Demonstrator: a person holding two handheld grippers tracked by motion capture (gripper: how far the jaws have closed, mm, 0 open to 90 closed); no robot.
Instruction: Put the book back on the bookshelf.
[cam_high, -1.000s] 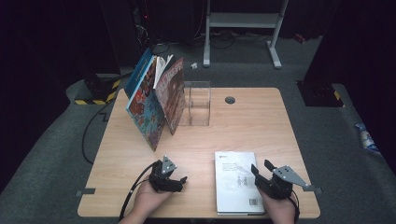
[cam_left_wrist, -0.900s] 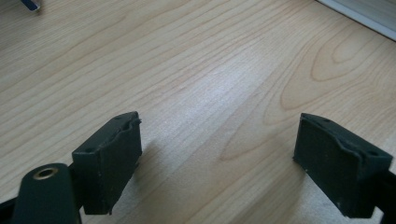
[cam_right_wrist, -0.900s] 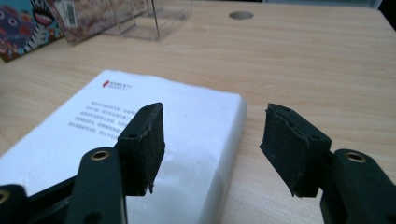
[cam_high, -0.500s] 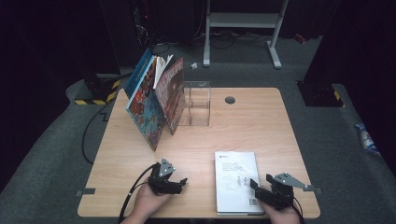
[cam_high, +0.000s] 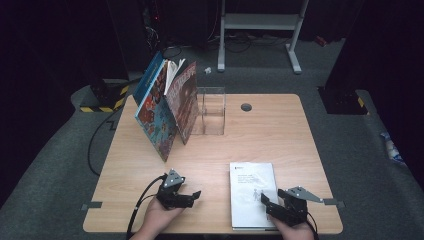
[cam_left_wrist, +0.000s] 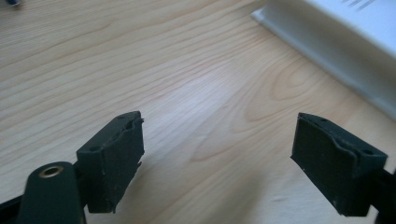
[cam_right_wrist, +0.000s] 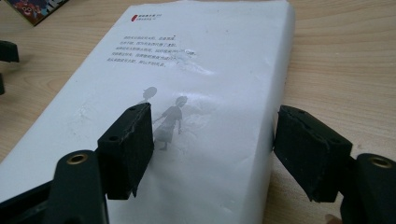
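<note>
Having lowered: right gripper (cam_high: 274, 206) over white book (cam_high: 251, 187)

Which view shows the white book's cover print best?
The right gripper view: the white book lies close under the open right gripper, text and two figures visible. The high view gives its whole outline; the left gripper view catches its edge.
</note>
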